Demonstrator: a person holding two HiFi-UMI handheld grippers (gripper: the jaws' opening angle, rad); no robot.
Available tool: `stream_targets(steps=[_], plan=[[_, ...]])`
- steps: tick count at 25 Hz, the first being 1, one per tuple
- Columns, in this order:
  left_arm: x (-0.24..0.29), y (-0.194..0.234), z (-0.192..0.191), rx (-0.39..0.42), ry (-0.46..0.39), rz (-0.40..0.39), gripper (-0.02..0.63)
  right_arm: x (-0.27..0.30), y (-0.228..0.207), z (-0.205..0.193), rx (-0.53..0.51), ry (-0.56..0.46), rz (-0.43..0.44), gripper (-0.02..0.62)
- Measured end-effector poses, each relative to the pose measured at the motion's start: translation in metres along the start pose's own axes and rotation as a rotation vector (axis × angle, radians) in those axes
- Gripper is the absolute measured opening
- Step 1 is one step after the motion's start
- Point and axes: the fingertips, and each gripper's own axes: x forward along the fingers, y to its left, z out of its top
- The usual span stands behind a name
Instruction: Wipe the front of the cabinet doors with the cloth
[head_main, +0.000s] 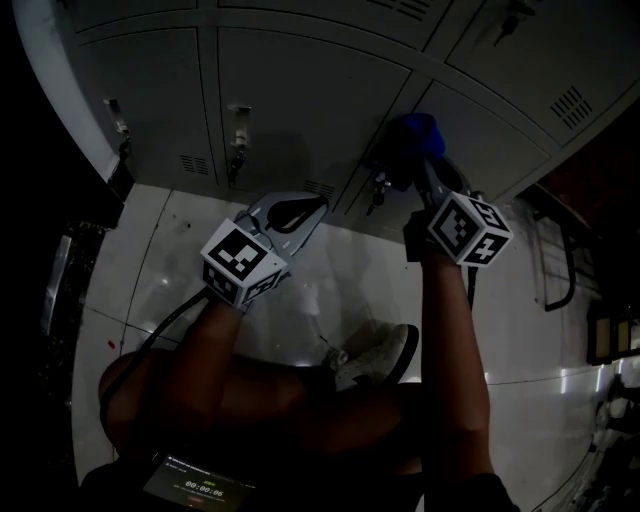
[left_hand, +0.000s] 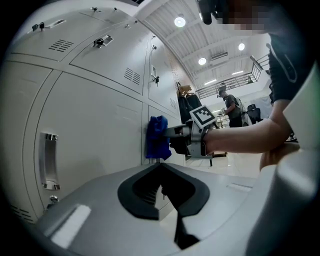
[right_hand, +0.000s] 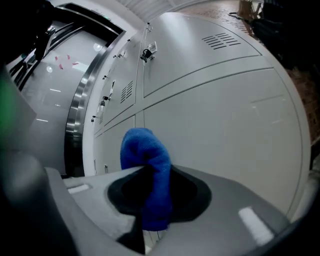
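Observation:
Grey metal cabinet doors (head_main: 300, 100) fill the top of the head view. A blue cloth (head_main: 420, 135) is held against the cabinet front near a seam between two doors. My right gripper (head_main: 415, 160) is shut on it; in the right gripper view the cloth (right_hand: 145, 150) bulges up out of the right gripper (right_hand: 150, 172) in front of a plain door (right_hand: 215, 115). My left gripper (head_main: 320, 204) hangs lower and to the left, off the doors, shut with nothing in it. In the left gripper view, the left gripper (left_hand: 161, 167) points at the cloth (left_hand: 158, 137) and door (left_hand: 95, 125).
Door latches (head_main: 238, 130) and a metal handle (left_hand: 48, 160) stick out from the cabinet fronts. Below lie a white tiled floor (head_main: 330, 270) and the person's shoe (head_main: 385, 350). A black frame (head_main: 560, 250) stands at the right. Another person (left_hand: 231, 107) stands far back in the hall.

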Motion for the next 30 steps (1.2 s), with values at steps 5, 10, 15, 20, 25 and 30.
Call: stream_targets(steps=[5,10,15,20,25,30], plan=[[0.003,-0.003,-0.004,0.010,0.013,-0.008,0.005,-0.009,-0.014,-0.001,-0.015,-0.003,-0.022,0.080],[0.004,-0.007,-0.008,0.022,0.027,-0.015,0.005,-0.021,-0.034,-0.003,-0.029,-0.002,-0.053,0.080],[0.004,-0.013,-0.011,0.022,0.037,-0.019,0.005,-0.030,-0.046,0.000,-0.066,0.013,-0.083,0.080],[0.004,-0.016,-0.015,0.017,0.041,-0.023,0.005,-0.044,-0.065,0.006,-0.096,0.017,-0.140,0.080],[0.005,-0.019,-0.019,0.018,0.053,-0.024,0.006,-0.063,-0.094,0.011,-0.075,0.007,-0.228,0.080],[0.004,-0.025,-0.018,0.018,0.049,-0.038,0.005,-0.084,-0.125,0.017,-0.005,-0.031,-0.289,0.080]])
